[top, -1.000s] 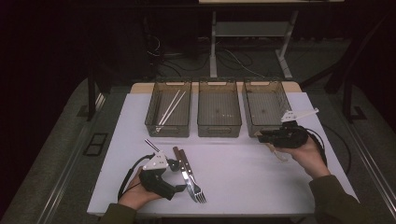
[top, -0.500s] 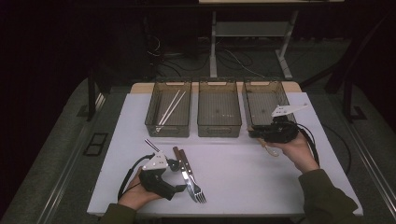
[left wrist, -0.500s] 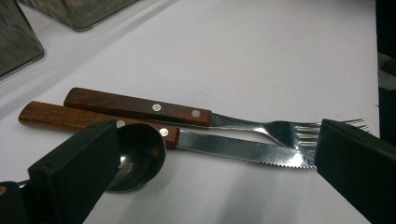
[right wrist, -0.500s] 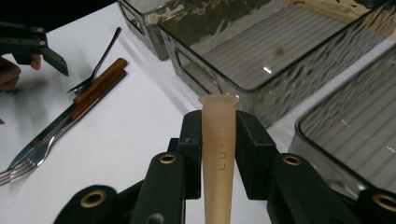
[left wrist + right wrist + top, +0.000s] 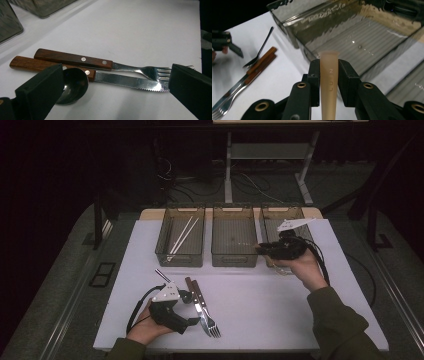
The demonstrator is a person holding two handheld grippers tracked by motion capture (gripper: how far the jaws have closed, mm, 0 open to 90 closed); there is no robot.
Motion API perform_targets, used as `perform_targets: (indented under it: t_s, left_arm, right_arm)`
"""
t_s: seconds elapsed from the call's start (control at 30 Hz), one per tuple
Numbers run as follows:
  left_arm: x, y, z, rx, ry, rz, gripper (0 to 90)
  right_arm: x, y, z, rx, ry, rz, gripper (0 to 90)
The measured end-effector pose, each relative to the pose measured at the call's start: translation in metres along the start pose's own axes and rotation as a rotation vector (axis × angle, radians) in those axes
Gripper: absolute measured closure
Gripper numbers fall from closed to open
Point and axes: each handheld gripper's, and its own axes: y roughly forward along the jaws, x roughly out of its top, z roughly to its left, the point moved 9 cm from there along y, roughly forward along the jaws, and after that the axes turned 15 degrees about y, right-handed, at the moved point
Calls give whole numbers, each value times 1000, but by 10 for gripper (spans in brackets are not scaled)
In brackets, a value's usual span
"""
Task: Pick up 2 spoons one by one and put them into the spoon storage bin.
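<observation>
Two tools are at work. The right tool [image 5: 329,75] is clamped on a tan plastic handle [image 5: 328,87], holding it over the near wall of the middle bin [image 5: 294,37]. The left tool [image 5: 112,92] rests low on the white tabletop [image 5: 260,305] with its jaws spread wide, straddling a spoon [image 5: 72,86], a wooden-handled knife [image 5: 105,77] and a wooden-handled fork [image 5: 87,60] lying side by side.

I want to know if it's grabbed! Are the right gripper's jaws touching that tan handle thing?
Touching. The right gripper view shows the right gripper with both black jaws pressed flat against the sides of the tan handle, no gap either side.
</observation>
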Motion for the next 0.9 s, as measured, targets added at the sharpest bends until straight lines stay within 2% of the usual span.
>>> perform_targets:
  t_s: [0.2,0.47,0.67,0.77,0.8,0.83,0.9]
  left_arm:
    - [1,0,-1,-3,2,-6,0]
    - [3,-1,-2,-7,5,-15,0]
    - [3,-2,-2,-5,5,-21,0]
    - [3,-2,-2,-4,7,-21,0]
    - [4,-2,-2,-5,7,-22,0]
    - [4,-2,-2,-6,7,-22,0]
    - [3,-2,-2,-7,7,-22,0]
  right_arm:
    - [25,18,5,-14,-17,-1,732]
    - [51,48,4,-46,-24,14,731]
    - [68,69,0,-74,-15,3,730]
    - [70,83,-5,-88,-8,9,725]
    - [71,86,-8,-109,-12,3,713]
    - [71,88,-10,-129,-11,-5,645]
    - [70,91,-10,-98,35,-11,533]
